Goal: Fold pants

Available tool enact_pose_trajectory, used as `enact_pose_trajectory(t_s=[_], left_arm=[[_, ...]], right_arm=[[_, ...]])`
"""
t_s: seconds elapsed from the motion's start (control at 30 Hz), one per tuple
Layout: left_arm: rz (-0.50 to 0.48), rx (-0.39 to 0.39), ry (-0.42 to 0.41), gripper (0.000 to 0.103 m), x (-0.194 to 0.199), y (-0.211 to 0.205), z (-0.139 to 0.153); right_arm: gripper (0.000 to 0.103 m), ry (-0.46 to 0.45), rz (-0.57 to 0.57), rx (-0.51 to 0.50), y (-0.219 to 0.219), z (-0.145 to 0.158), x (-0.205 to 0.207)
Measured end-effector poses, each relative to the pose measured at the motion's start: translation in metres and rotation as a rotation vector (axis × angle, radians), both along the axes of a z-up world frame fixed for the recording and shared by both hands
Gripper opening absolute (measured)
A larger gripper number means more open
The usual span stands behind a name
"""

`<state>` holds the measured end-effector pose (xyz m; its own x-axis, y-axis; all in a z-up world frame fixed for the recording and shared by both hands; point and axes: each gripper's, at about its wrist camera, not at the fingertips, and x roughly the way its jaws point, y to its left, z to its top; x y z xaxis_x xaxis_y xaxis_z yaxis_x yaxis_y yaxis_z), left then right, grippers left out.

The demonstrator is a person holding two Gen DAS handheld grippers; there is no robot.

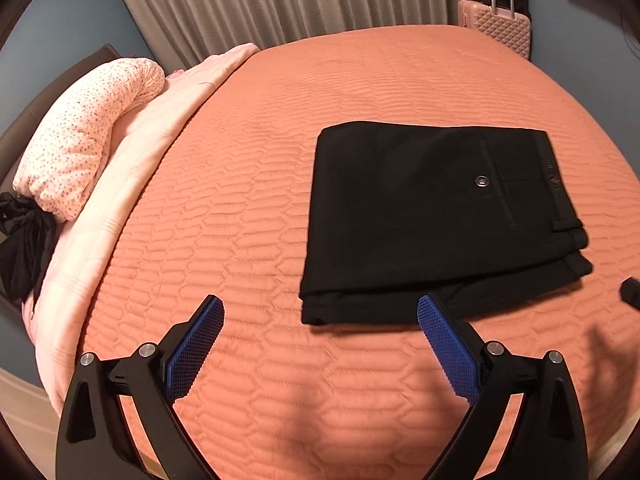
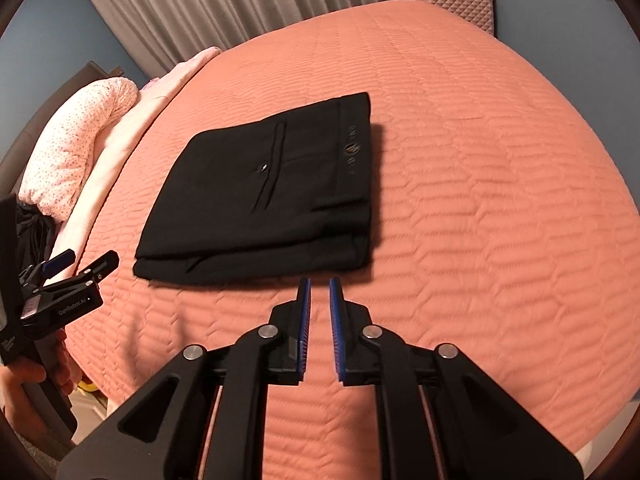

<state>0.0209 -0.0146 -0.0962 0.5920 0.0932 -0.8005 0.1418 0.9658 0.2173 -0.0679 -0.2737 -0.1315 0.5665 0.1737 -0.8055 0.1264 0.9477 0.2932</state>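
Observation:
Black pants point(image 1: 420, 220) lie folded into a flat rectangle on the salmon quilted bedspread point(image 1: 240, 200), back pocket button and waistband facing up. My left gripper point(image 1: 320, 304) stands wide open just short of the pants' near edge, its blue pads empty. In the right wrist view the same pants point(image 2: 260, 200) lie ahead and to the left. My right gripper point(image 2: 319, 280) hovers just before their near right corner, its pads nearly together with only a thin slit and nothing in it. The left gripper point(image 2: 90, 258) also shows at the far left, held by a hand point(image 2: 24, 380).
A dotted pink pillow point(image 1: 80, 132) and a pale pink blanket point(image 1: 132, 168) line the bed's left side, with a dark garment point(image 1: 20, 248) beside them. A pink suitcase point(image 1: 500, 28) stands past the far edge before grey curtains point(image 1: 260, 0). Bare bedspread point(image 2: 480, 160) stretches right of the pants.

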Motion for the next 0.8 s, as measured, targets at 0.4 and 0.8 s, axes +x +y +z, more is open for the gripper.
enact_pose_trajectory(t_s=[0.4, 0.8], left_arm=[[0.020, -0.040, 0.006, 0.097, -0.030, 0.001, 0.017], [0.134, -0.023, 0.100, 0.096, -0.004, 0.047, -0.039]], right_arm=[[0.011, -0.028, 0.048, -0.020, 0.033, 0.017, -0.022], [0.011, 0.026, -0.039, -0.022, -0.010, -0.014, 0.002]])
